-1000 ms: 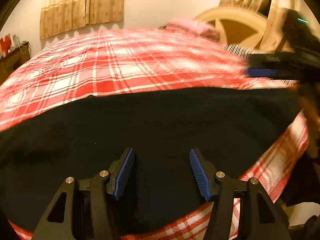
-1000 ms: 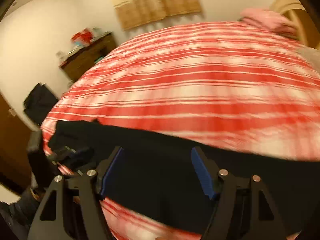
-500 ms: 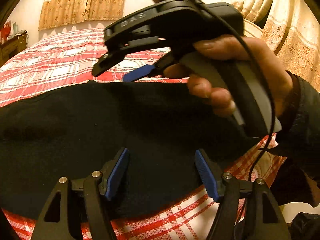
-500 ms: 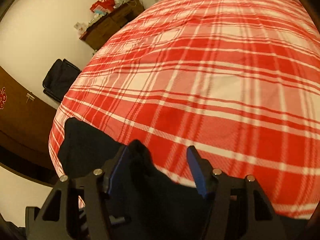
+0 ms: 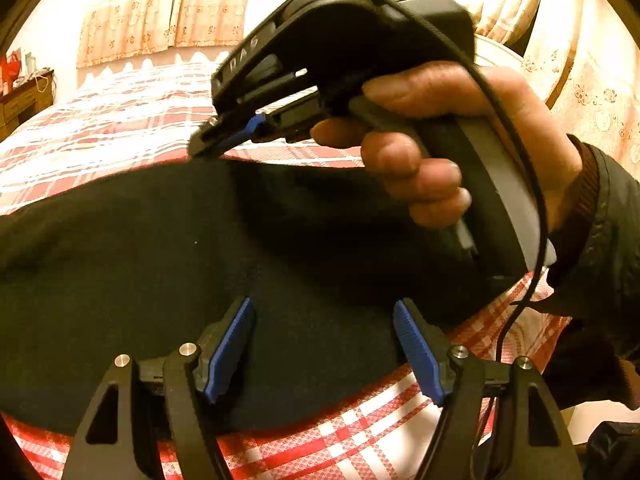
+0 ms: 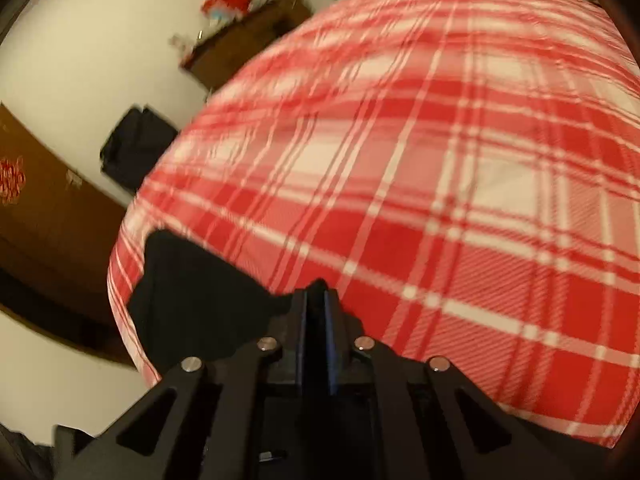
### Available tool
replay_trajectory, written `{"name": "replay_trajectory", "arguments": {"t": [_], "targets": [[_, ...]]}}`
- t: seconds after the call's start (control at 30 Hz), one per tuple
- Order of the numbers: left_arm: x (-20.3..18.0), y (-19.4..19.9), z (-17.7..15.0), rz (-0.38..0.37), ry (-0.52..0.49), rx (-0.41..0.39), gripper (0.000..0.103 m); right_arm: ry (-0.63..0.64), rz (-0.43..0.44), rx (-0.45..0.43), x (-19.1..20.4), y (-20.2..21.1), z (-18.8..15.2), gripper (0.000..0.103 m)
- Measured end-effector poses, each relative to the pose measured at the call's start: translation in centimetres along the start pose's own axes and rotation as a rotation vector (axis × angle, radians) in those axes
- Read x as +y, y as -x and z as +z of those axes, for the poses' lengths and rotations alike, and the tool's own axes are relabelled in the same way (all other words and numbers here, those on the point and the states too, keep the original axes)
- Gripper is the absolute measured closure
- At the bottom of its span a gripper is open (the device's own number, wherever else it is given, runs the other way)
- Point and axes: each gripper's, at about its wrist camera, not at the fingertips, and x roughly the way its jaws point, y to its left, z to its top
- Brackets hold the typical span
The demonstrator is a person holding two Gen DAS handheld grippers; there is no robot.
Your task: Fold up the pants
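Right gripper [image 6: 316, 292] fingers clamped on far edge of black fabric pants [image 5: 160, 272]. Left gripper [image 5: 322, 344] fingers spread, just widened, above pants lying on red-white plaid bed [image 6: 460, 200].

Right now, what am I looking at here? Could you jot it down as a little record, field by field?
Place: bedroom, bed with a red plaid cover
Garment: black pants spread flat near the bed's edge
Right gripper: jaws have just closed on the far edge of the pants
Right hand: wrapped round that gripper's handle
Left gripper: open above the pants, jaws just widened a little, nothing pinched
Background: curtains, wooden dresser, dark bag on the floor
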Motion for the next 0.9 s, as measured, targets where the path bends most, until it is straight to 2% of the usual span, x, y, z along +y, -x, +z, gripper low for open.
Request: {"name": "replay_trajectory", "arguments": {"t": [0.03,0.1,0.17,0.27,0.3,0.33,0.4,0.5,0.67,0.8,0.9], "targets": [[-0.1,0.0,0.1,0.005,-0.007,-0.003,0.029,-0.007,-0.012,-0.008,-0.2,0.0,0.1,0.1],[0.0,-0.1,0.1,0.008,-0.01,-0.005,0.029,-0.014,-0.06,0.01,-0.8,-0.7,0.3,0.1],[0.0,0.2,0.1,-0.003,0.002,-0.008,0.029,-0.02,-0.073,0.022,-1.4,-1.4,0.1,0.1],[0.4,0.4,0.3,-0.022,0.028,-0.007,0.028,-0.027,-0.044,0.016,-1.8,-1.3,-0.1,0.094],[0.5,0.5,0.3,-0.023,0.035,-0.009,0.028,-0.037,-0.044,0.001,-2.1,-0.5,-0.3,0.085],[0.5,0.7,0.4,-0.017,0.039,-0.011,0.028,-0.044,-0.049,-0.012,-2.2,0.3,-0.5,0.051],[0.7,1.0,0.7,-0.005,0.051,-0.019,0.028,-0.07,-0.044,-0.062,-2.9,3.2,-1.3,0.016],[1.1,1.2,0.8,0.007,0.07,-0.032,0.028,-0.108,-0.091,-0.15,-4.2,8.6,-3.0,0.016],[1.1,1.3,0.6,0.027,0.081,-0.039,0.028,-0.222,-0.247,-0.312,-8.4,20.2,-9.9,0.017],[1.1,1.2,0.7,0.037,0.083,-0.041,0.028,-0.405,-0.467,-0.483,-12.7,31.2,-18.8,0.019],[1.4,0.7,0.9,0.047,0.084,-0.037,0.028,-0.558,-0.557,-0.6,-15.2,37.4,-24.6,0.019]]}}
